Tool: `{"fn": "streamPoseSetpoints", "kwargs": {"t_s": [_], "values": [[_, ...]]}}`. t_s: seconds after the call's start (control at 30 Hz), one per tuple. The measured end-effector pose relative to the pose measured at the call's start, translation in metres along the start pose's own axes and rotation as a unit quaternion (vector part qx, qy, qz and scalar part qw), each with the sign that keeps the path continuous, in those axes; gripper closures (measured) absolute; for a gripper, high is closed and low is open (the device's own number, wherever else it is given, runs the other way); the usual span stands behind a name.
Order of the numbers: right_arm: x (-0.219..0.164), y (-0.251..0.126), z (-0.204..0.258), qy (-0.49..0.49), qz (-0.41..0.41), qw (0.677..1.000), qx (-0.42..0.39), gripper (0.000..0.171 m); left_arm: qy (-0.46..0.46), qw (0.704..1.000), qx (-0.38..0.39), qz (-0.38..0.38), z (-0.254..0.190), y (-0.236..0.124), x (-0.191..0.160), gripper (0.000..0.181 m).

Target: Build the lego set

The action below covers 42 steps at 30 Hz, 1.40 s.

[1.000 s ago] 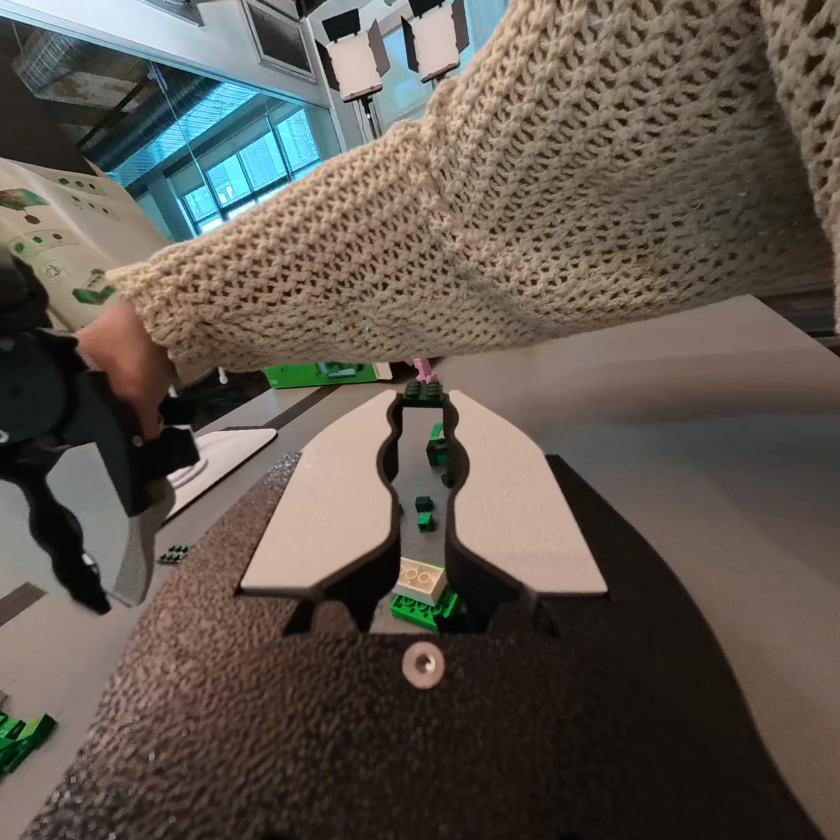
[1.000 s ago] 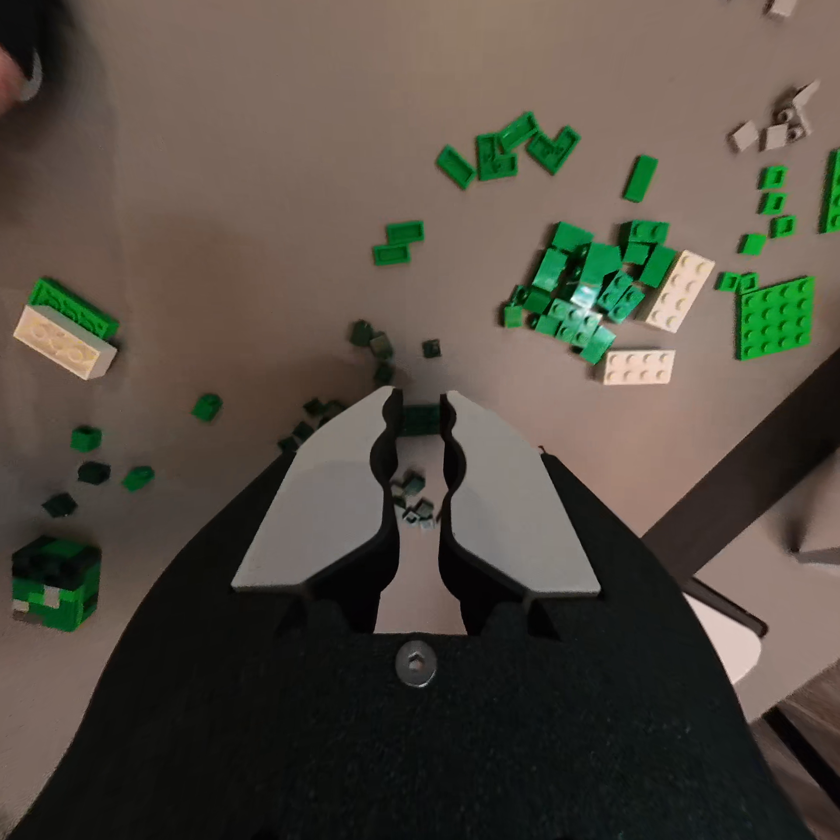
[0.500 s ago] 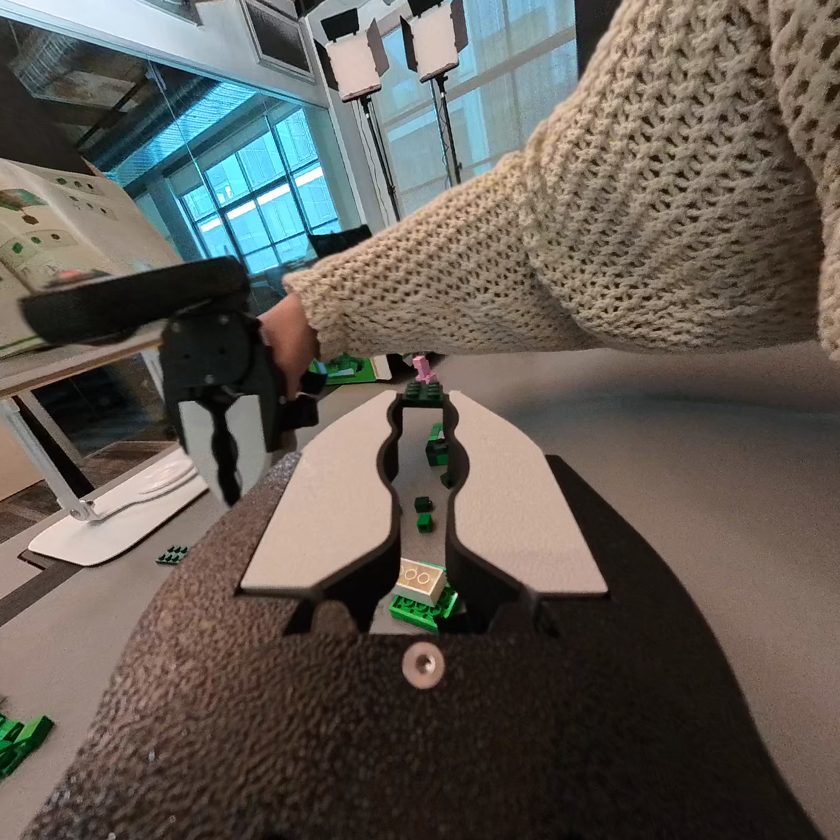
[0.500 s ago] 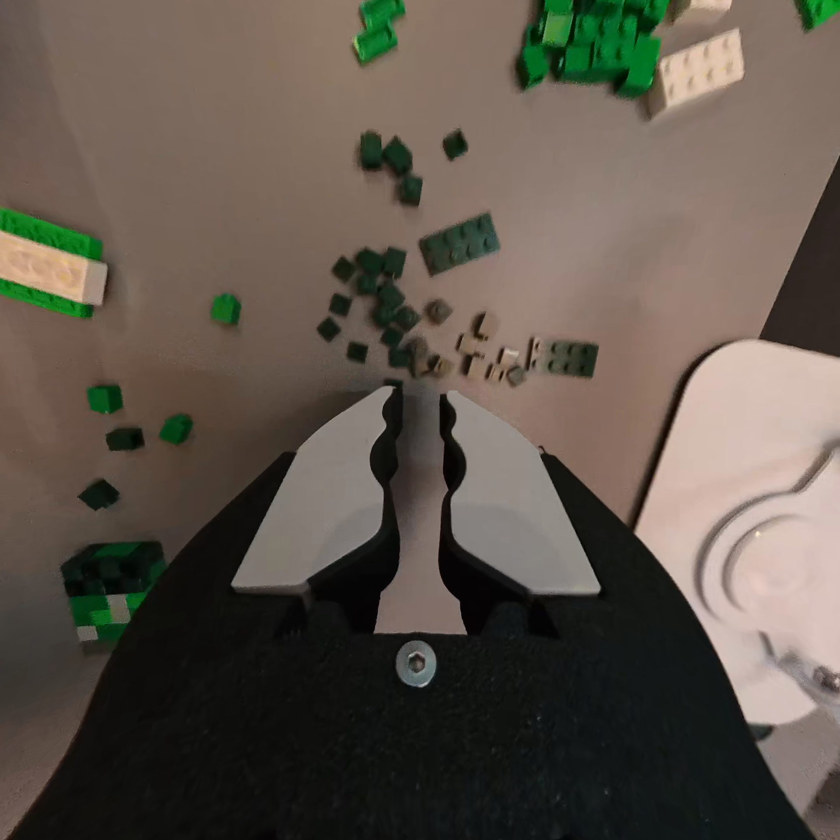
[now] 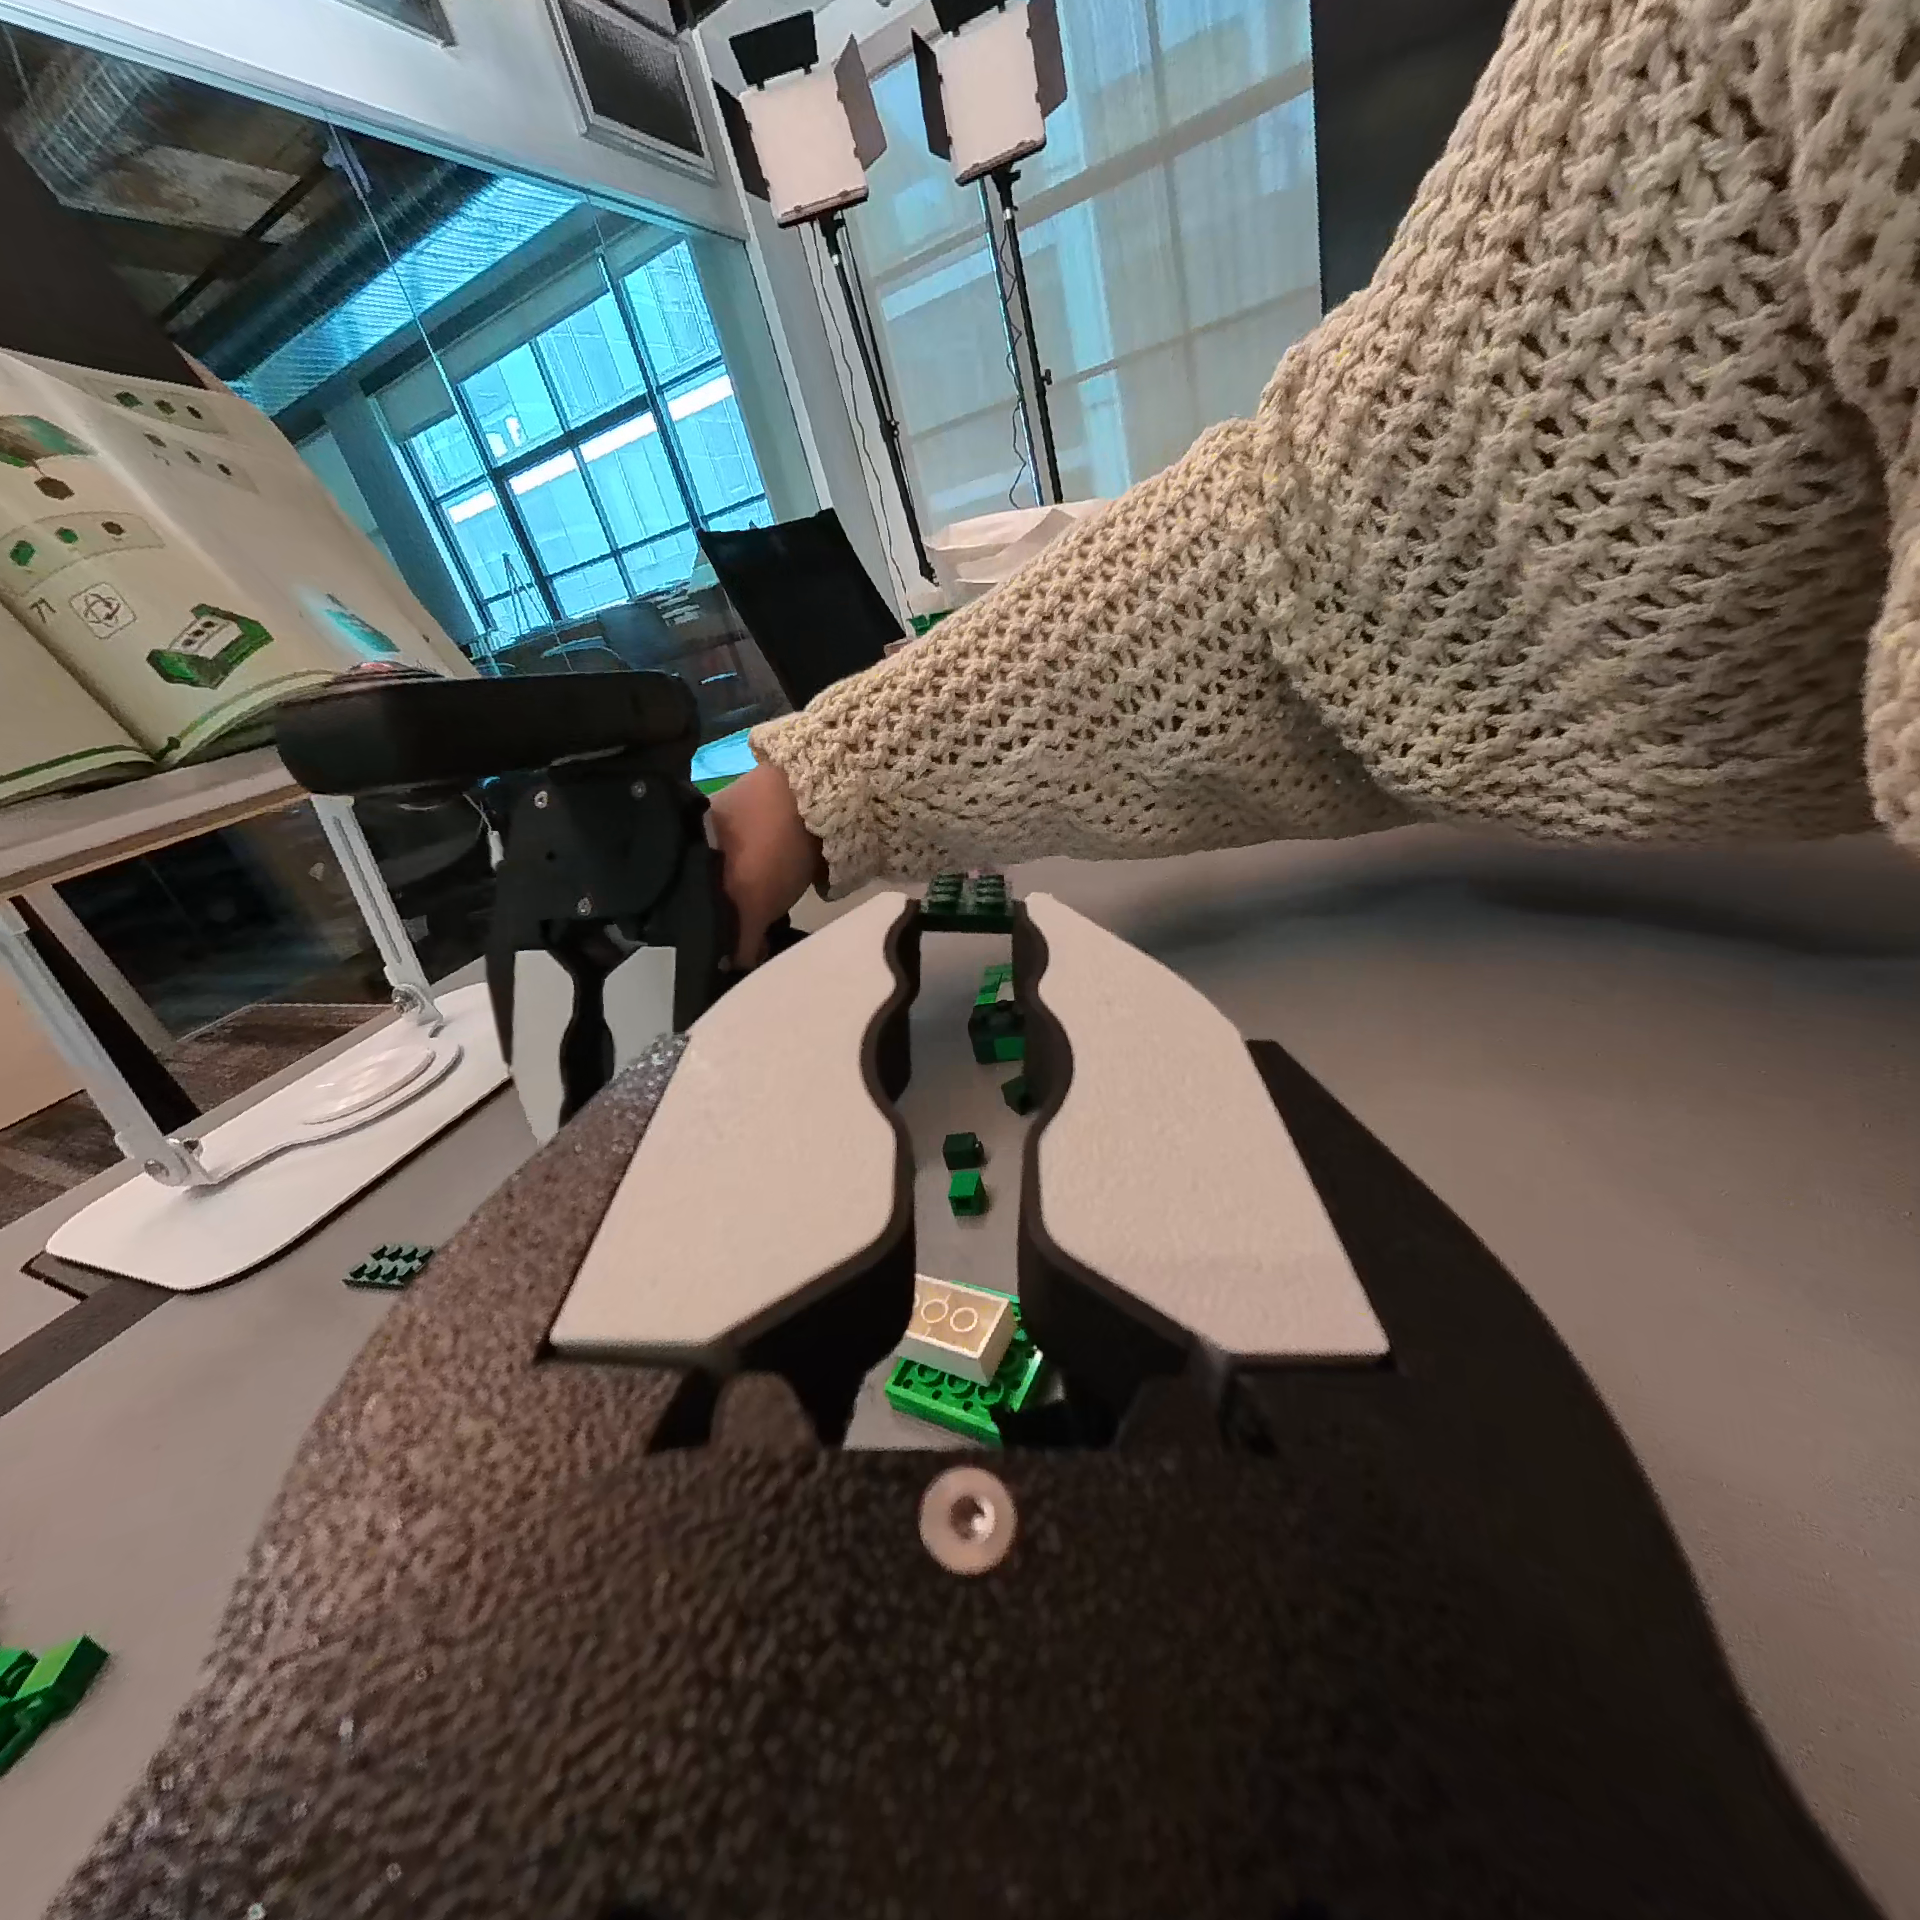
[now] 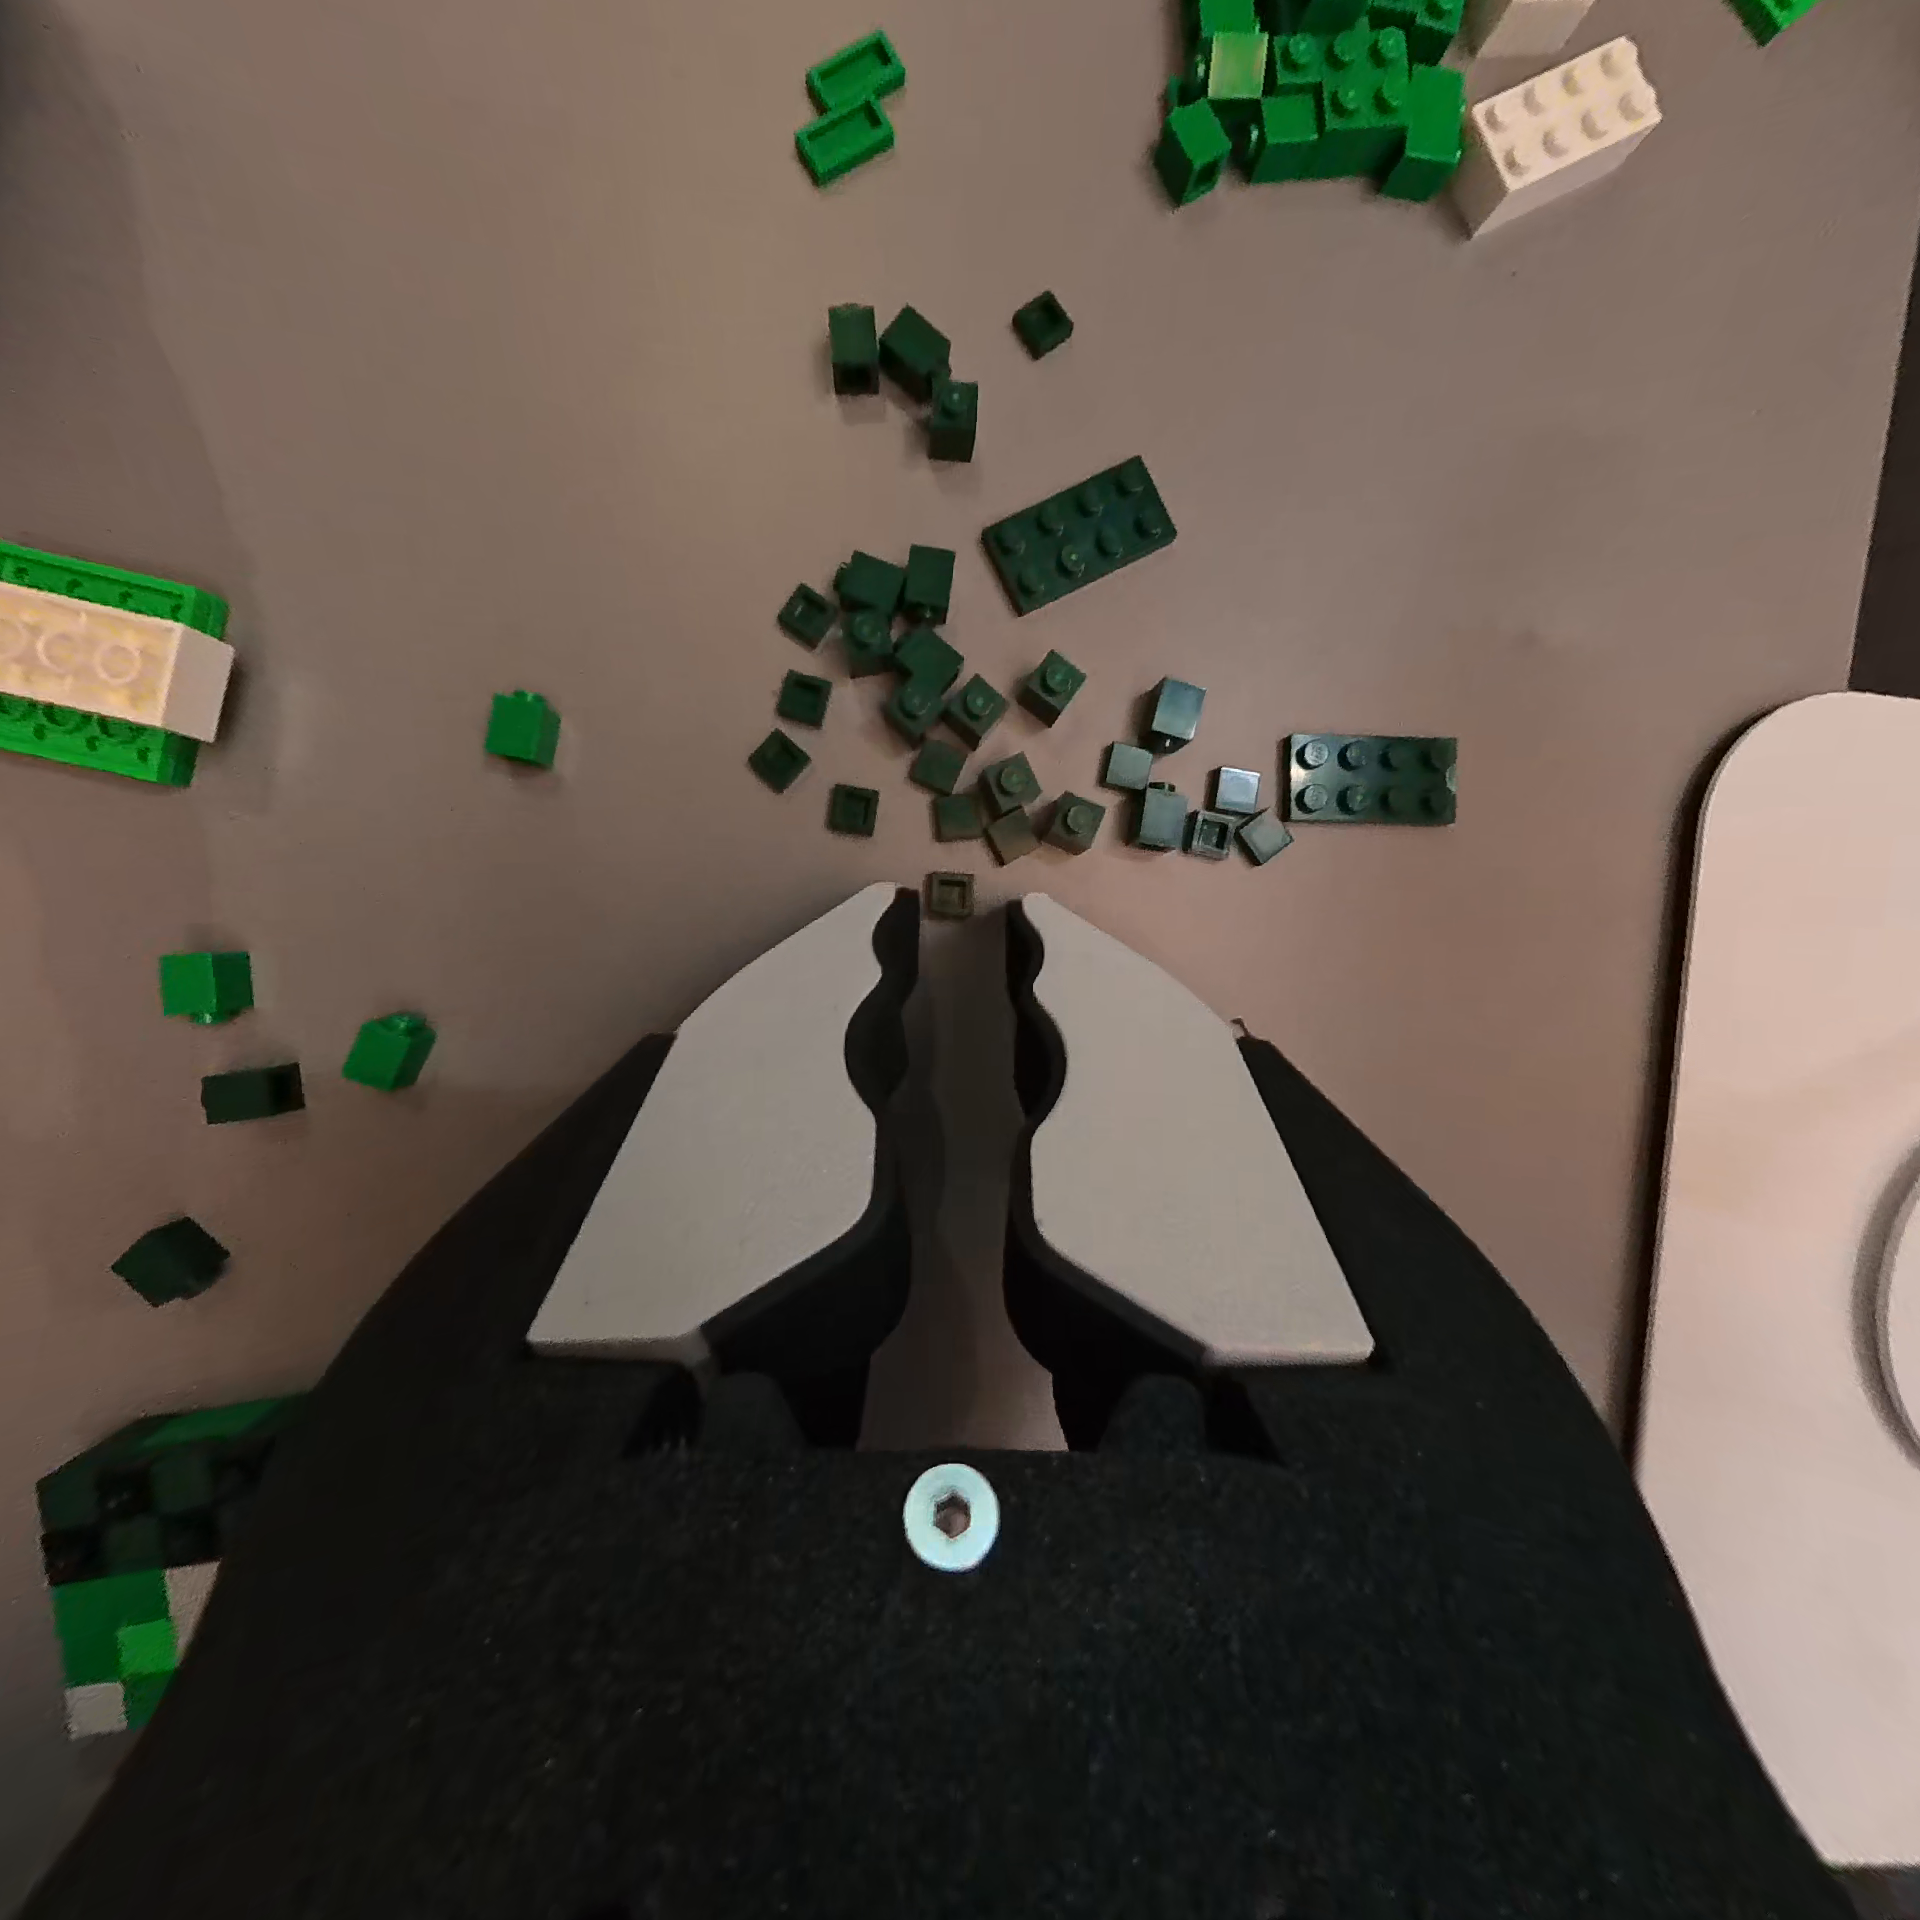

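Note:
My left gripper (image 5: 966, 914) is shut on a dark green plate (image 5: 966, 896) at its fingertips and holds it above the grey table. Under it lies a white brick on a green plate (image 5: 961, 1340), which also shows in the right wrist view (image 6: 94, 665). My right gripper (image 6: 961, 904) points down at the table with its jaws narrowly apart and empty. A small dark green piece (image 6: 948, 896) lies on the table just past its tips, at the near edge of a pile of dark green pieces (image 6: 925, 675). The right gripper also shows in the left wrist view (image 5: 582, 997).
Two dark green plates (image 6: 1078, 535) (image 6: 1371, 779) lie by the pile. Bright green bricks (image 6: 1309, 104) and a white brick (image 6: 1558, 125) lie beyond. A green cube build (image 6: 125, 1538) sits at lower left. A stand's white base (image 6: 1787, 1247) holds an instruction booklet (image 5: 125, 603). Left tips to right tips: about 20 centimeters.
My right gripper has swung across the table towards the stand and now hangs over the dark green pile. My left gripper has kept still with its plate.

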State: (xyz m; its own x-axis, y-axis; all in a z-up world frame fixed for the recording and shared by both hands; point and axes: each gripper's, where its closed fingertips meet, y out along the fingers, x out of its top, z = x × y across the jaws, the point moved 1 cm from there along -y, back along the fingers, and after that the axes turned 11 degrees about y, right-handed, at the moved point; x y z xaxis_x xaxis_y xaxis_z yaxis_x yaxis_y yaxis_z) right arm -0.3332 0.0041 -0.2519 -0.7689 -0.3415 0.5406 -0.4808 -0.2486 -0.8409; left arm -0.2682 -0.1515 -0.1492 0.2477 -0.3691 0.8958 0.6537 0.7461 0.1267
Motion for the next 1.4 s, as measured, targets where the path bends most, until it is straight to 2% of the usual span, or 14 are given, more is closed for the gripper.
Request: {"fn": "streamPoseSetpoints", "kwargs": {"t_s": [0.97,1.2,1.4], "values": [[0.012,0.01,0.004,-0.033,-0.023,0.999,0.024,0.164,-0.002,1.0,-0.002,0.0,0.0,0.0,0.0,0.165],[0.012,0.0,0.009,-0.031,-0.047,0.998,0.01,0.164,-0.003,1.0,-0.002,0.0,0.0,0.0,0.0,0.165],[0.019,-0.028,0.019,-0.018,-0.087,0.996,-0.006,0.164,-0.005,1.0,0.006,-0.003,0.004,-0.002,0.0,0.165]]}}
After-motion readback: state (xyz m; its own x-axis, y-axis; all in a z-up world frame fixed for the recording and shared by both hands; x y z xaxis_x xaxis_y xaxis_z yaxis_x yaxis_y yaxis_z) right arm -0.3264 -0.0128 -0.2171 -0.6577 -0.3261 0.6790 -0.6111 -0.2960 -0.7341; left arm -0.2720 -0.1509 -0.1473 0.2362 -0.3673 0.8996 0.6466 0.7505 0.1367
